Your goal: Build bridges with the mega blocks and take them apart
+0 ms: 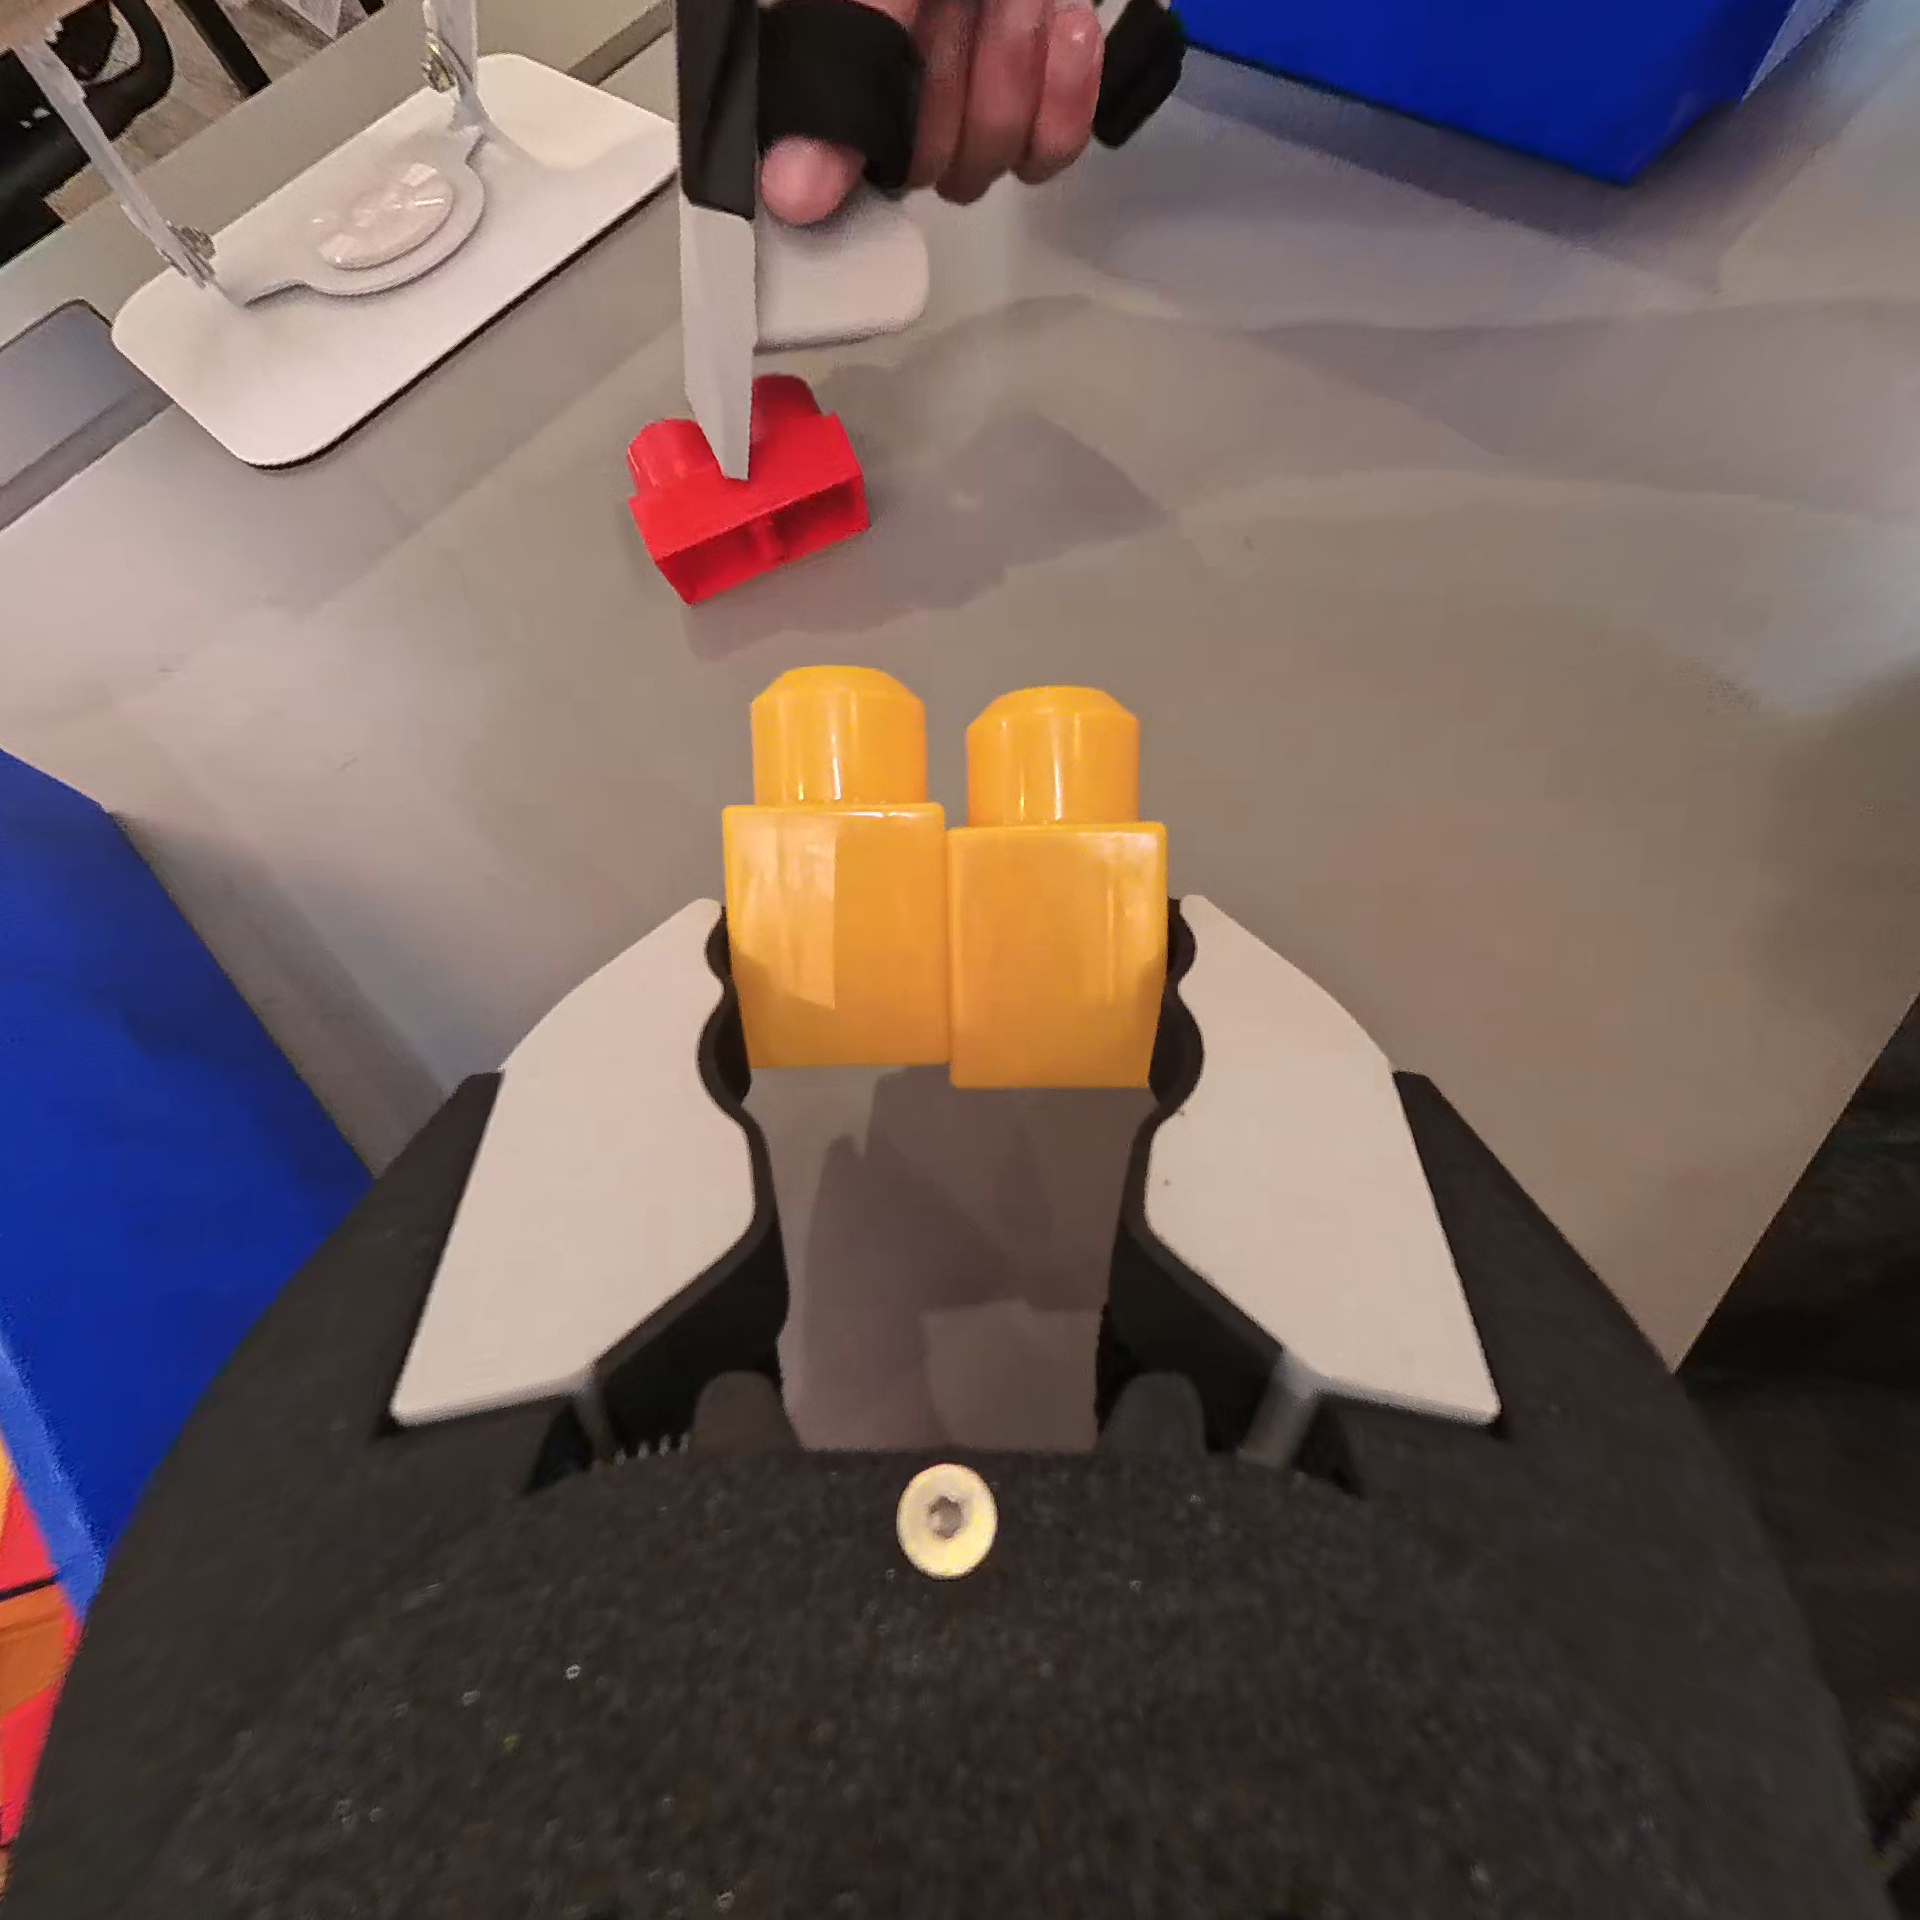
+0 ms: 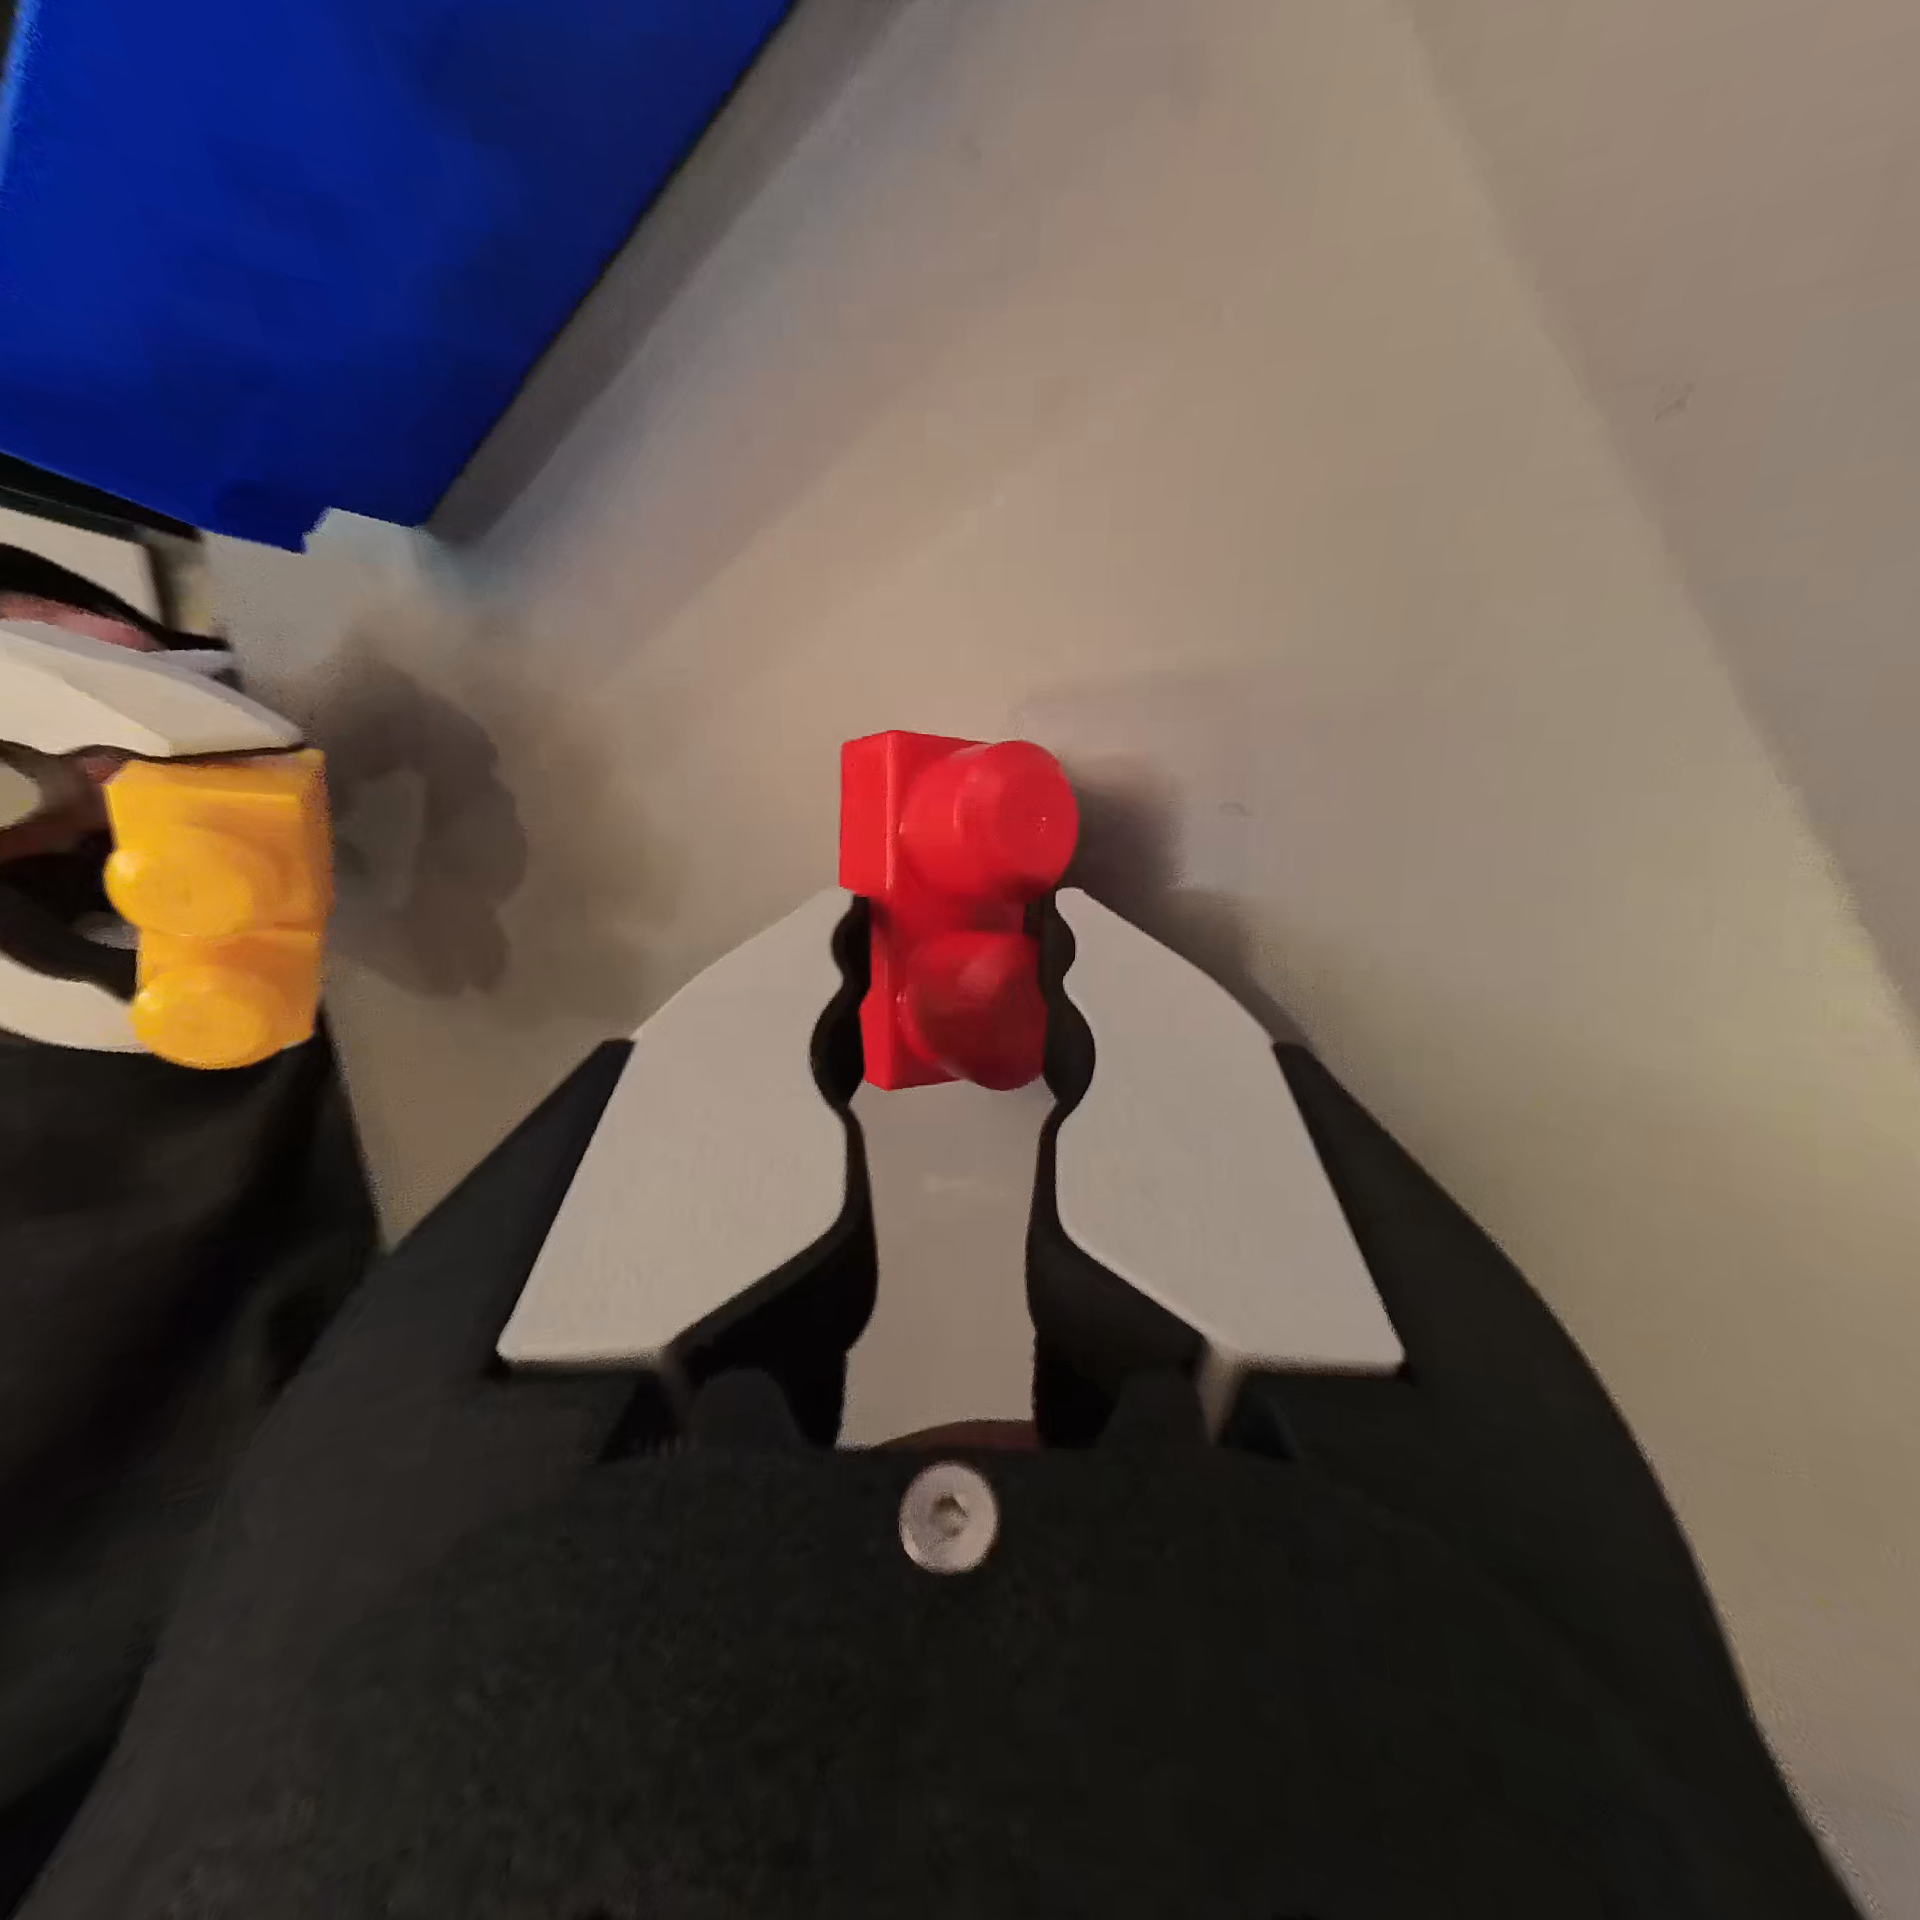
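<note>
Broadly, the grey desk (image 1: 1351, 520) carries everything, with a blue bin (image 1: 1507, 73) at its far edge and a white flat stand (image 1: 343, 343) off to the far left in the left wrist view. Next in size are the tools: the left hand-held gripper (image 1: 951, 987) is pinching two yellow blocks (image 1: 945, 945) side by side, studs pointing away from the camera, one finger against each outer face. The right hand-held gripper (image 2: 951, 987) comes down from above on the red block (image 2: 951, 914); its fingers sit close on both sides of the block's nearer stud end, though whether they actually press it or only bracket it I cannot tell. The red block looks to rest on the desk, well apart from the yellow pair.

As a judgement, this is the gathering stage of a bridge: the two yellow blocks would serve as piers and the red one as the span, or the reverse. Next, the yellow pair wants setting down upright with a gap between, and the red block needs a firm grip and a lift so that its underside meets the studs squarely.
</note>
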Tool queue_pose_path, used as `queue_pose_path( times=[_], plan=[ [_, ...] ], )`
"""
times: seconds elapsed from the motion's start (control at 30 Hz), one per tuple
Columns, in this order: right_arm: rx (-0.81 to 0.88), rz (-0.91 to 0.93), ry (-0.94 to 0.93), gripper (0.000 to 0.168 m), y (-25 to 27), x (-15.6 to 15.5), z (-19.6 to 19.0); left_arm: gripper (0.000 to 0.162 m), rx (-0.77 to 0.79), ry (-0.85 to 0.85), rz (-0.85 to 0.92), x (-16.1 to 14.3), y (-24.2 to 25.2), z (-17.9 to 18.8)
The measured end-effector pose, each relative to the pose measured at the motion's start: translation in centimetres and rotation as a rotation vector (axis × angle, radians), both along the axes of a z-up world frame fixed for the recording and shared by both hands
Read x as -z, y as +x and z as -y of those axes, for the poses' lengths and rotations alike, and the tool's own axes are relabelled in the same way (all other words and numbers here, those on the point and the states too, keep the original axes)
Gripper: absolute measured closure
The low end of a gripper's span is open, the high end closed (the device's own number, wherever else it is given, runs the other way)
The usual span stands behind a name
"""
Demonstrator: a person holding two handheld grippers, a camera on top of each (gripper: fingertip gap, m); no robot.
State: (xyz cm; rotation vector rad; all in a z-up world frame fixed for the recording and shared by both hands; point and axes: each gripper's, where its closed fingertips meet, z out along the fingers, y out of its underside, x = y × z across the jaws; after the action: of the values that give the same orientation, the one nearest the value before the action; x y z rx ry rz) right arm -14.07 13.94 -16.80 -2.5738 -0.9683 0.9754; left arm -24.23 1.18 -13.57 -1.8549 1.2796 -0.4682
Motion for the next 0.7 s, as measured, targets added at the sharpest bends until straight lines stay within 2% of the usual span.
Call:
queue_pose_path(
  times=[0.4, 0.57, 0.7],
  plan=[
    [-0.117, 0.399, 0.483, 0.140, -0.7, -0.2, 3.2, 0.086, 0.000, -0.005, -0.024, 0.5, 0.3, -0.1],
    [-0.128, 0.461, 0.456, 0.140, -0.4, -0.2, 3.3, 0.086, 0.007, -0.001, -0.028, 0.5, 0.6, 0.1],
    [-0.125, 0.446, 0.435, 0.146, -0.2, -0.3, 3.4, 0.086, 0.010, 0.016, -0.033, 0.2, 0.7, 0.1]
  ],
)
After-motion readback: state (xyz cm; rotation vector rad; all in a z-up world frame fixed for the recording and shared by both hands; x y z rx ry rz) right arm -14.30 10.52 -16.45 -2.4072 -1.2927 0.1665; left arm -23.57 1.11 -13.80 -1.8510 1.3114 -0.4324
